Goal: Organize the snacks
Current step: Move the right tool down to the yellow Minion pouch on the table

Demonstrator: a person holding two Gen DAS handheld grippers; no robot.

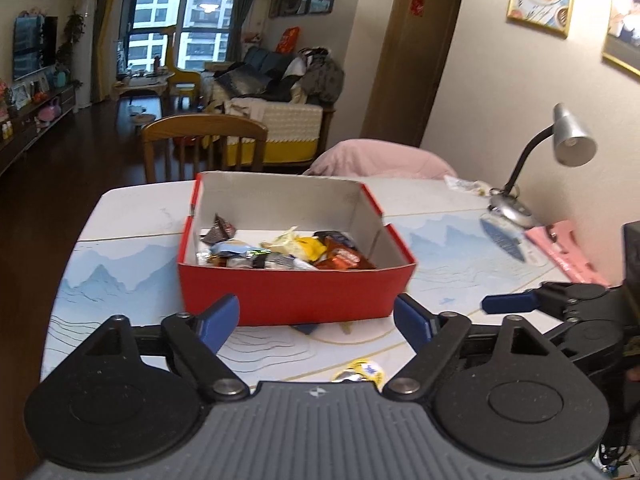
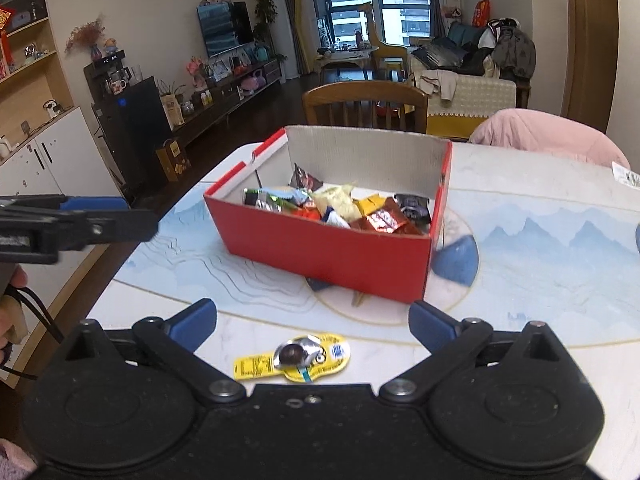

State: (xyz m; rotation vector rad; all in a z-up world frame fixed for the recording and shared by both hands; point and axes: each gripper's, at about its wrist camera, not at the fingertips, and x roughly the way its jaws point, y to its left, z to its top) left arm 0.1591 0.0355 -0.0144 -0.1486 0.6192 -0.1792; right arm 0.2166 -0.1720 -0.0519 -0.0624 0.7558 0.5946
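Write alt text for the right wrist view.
The open right gripper hovers over a yellow foil-lidded snack pack on the marble-patterned table; behind it, a red cardboard box holds wrapped snacks.

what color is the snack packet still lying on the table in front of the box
Yellow, with a silvery foil patch in the middle. The right wrist view shows it best, lying near the red box.

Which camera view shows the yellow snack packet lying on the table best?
The right wrist view. There the whole yellow snack packet lies flat on the table, in front of the red box and between the open right tool's fingers. In the left wrist view only its top edge shows above the camera housing.
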